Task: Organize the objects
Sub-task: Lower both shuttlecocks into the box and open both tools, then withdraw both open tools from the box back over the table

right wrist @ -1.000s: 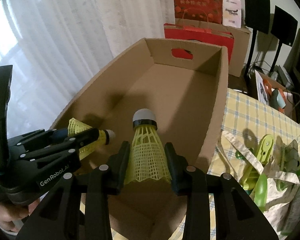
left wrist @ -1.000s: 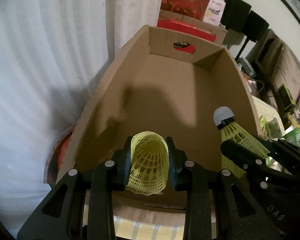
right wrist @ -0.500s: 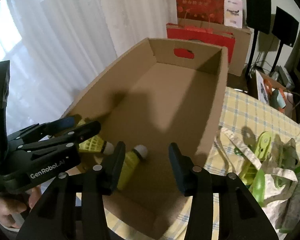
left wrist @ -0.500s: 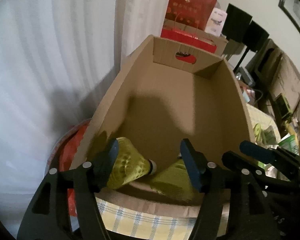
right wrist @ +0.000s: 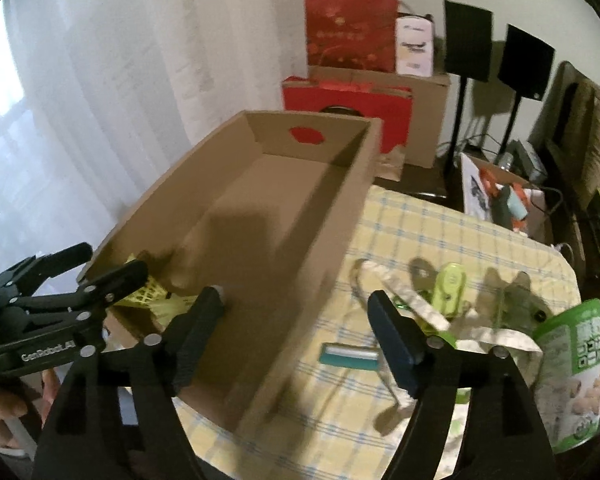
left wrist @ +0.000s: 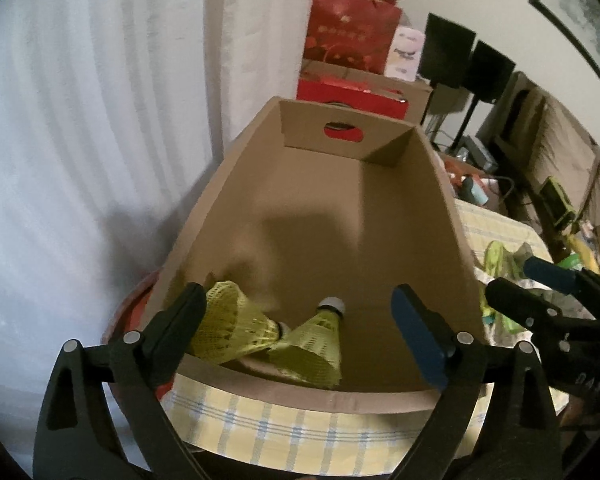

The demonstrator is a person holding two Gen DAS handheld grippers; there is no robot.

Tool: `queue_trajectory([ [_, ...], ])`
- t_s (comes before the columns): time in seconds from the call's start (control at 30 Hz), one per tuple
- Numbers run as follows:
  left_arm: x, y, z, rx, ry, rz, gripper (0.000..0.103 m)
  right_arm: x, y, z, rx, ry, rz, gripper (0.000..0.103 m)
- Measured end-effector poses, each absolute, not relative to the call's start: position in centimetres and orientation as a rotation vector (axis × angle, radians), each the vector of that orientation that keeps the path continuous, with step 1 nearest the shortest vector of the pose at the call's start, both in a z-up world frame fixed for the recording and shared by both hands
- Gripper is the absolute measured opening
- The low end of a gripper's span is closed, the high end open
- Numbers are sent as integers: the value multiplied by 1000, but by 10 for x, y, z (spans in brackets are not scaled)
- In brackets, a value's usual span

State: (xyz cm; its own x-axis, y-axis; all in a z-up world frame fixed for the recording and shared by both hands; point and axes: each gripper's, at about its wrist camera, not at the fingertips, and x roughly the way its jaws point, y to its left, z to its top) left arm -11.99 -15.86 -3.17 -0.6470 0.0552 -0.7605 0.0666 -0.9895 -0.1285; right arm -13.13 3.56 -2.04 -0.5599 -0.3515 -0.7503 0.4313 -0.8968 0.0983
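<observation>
Checked tablecloth; both shuttlecocks lie boxed beyond the wide-spread, empty fingers of each gripper.

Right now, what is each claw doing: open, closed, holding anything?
Left claw: open, holding nothing; the two shuttlecocks lie in the box.
Right claw: open, holding nothing.

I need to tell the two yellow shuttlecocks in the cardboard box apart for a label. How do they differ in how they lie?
The left shuttlecock lies nearer the box's left wall, its open skirt toward that wall and its cork toward the middle. The right shuttlecock points its white cork to the far end, its skirt toward the near wall. The left cork meets the right one's skirt. Both are yellow mesh, on their sides in the cardboard box, released.
</observation>
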Motion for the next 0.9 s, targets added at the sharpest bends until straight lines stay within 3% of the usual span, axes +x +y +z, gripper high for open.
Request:
queue_trajectory([
  [0.07,-117,-155,-29,1300,241,-2852,102,-131,44,-18,1143,133,-2453,81],
  [0.33,-107,-130,-15,1220,166,-2905,103,-128,83,-11,1149,97,-2511,89],
  [0.47,-103,-113,-8,1202,148,-2942,103,-127,98,-8,1159,109,-2554,103],
  [0.9,-104,-73,2,1285,222,-3022,103,-115,161,4,1131,48,-2644,103],
])
